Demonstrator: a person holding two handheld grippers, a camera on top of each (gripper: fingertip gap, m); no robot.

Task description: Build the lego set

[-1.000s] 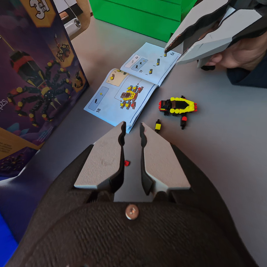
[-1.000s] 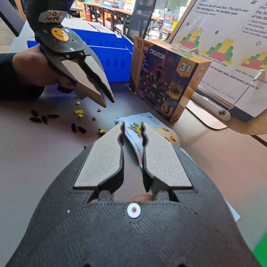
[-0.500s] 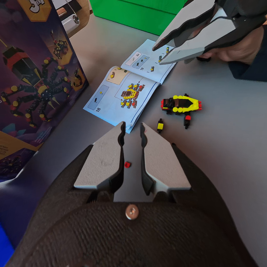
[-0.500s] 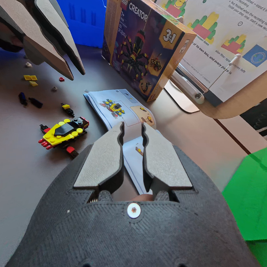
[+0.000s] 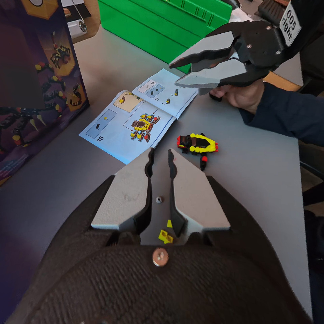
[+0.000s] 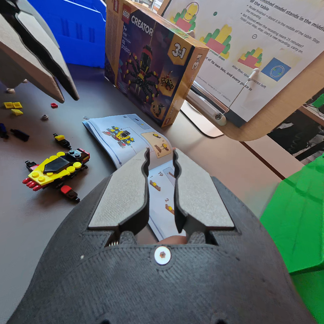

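In the left wrist view, the left gripper (image 5: 160, 152) hangs over the grey bench (image 5: 245, 201) with its jaws spread a little and nothing between them. Below the gap lie a small grey round stud (image 5: 158, 199) and 2 yellow flat pieces (image 5: 165, 236), loose on the bench. Ahead, the instruction booklet (image 5: 138, 115) lies open, and just beside its right edge sits the partly built model (image 5: 198, 143), yellow and black with red ends. A short black-and-red sub-assembly (image 5: 203, 162) lies close to the model, though whether it touches cannot be told. The right gripper (image 5: 177, 73) hovers above the booklet's far page, jaws parted and empty, held by a hand (image 5: 243, 96). The set's box (image 5: 40, 78) stands at the left and a green bin (image 5: 157, 26) sits behind.

In the right wrist view, the right gripper's own jaws (image 6: 161, 152) stand apart over the booklet (image 6: 126, 136), gripping nothing. The model (image 6: 56, 168) rests to the left, with a black-and-yellow sub-assembly (image 6: 61, 140) beyond it and the black-and-red one (image 6: 69, 192) nearer. Farther left lie yellow tiles (image 6: 13, 107), a red piece (image 6: 54, 105) and the grey stud (image 6: 44, 117). The left gripper (image 6: 70, 98) hangs over these loose pieces.

The step in hand appears to be reading the booklet and choosing parts for the small limb assemblies. The next move likely calls for lowering the left jaws onto one small loose piece, a fiddly pinch given how flat they lie.
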